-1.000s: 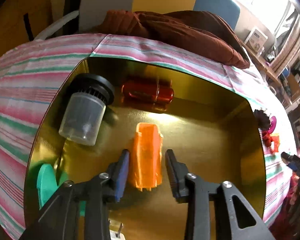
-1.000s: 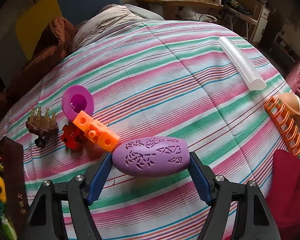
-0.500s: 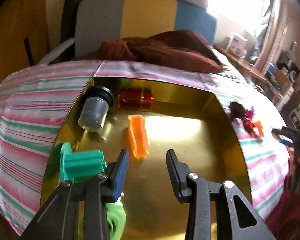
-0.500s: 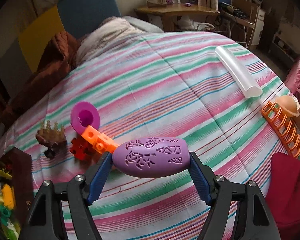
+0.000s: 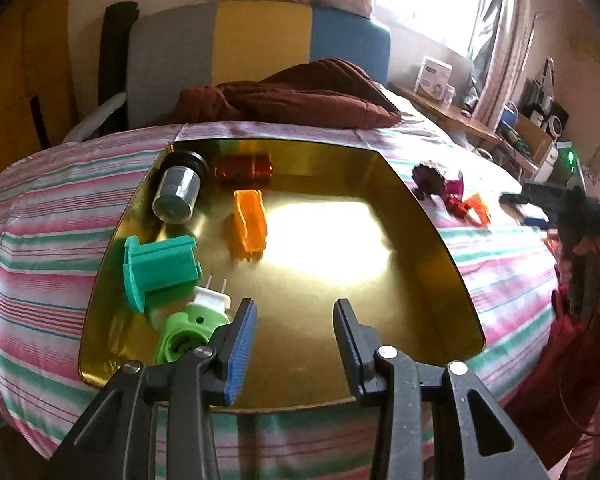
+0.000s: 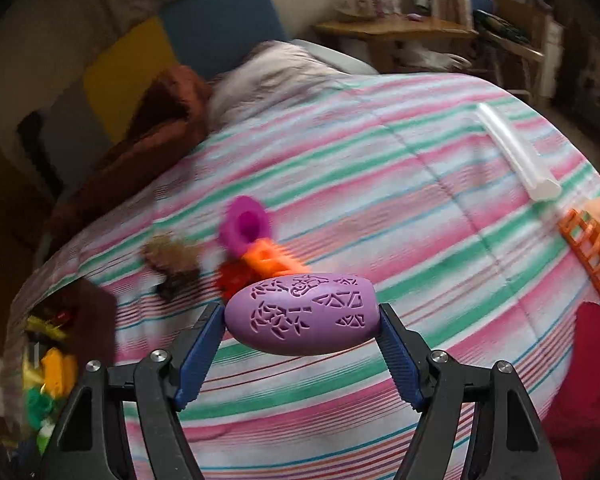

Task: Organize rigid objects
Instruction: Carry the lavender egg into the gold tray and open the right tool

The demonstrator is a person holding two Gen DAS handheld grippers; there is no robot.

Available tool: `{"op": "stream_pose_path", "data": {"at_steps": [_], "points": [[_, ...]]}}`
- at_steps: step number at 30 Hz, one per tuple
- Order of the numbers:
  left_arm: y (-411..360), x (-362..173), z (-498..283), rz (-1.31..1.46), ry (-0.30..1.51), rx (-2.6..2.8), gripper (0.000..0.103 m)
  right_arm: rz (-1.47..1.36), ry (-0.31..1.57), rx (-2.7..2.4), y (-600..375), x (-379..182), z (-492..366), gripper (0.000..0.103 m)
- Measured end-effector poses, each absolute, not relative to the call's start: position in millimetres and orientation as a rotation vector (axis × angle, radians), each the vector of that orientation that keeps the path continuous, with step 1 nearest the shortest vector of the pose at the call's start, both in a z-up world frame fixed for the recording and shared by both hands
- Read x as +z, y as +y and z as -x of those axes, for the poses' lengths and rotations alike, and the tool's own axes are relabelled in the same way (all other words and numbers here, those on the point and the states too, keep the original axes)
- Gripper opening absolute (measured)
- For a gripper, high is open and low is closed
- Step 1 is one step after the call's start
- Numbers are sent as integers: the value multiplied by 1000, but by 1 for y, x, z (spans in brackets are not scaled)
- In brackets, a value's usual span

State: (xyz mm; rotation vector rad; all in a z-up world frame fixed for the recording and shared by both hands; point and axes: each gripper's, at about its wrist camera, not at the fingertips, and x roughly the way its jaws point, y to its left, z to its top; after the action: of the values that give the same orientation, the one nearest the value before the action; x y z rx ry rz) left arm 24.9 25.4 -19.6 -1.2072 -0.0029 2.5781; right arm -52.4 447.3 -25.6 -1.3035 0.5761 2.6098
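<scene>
Currently the right gripper has its fingers clamped on the two ends of a purple patterned egg-shaped object, held above the striped bedspread with a pink cup and orange block lying just beyond it. The left gripper hangs over the near edge of the gold tray, fingers apart with nothing between them. Inside the tray lie an orange piece, a green block, a green-and-white plug, a grey cylinder and a red can.

My blue-padded right gripper carries a lilac plastic egg with cut-out patterns; pink, green and white striped bedspread; shiny gold metal tray; orange plastic block.
</scene>
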Motion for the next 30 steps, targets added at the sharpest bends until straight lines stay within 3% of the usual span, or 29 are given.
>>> {"op": "stream_pose_path", "data": {"at_steps": [16,30], "points": [[17,-21,-45,1157,29,2570,40,1480,323,3022,222,21,82,76],[-7,-21,-52,1140,6,2600,40,1631,87,2899,133,-33,147,76]]}}
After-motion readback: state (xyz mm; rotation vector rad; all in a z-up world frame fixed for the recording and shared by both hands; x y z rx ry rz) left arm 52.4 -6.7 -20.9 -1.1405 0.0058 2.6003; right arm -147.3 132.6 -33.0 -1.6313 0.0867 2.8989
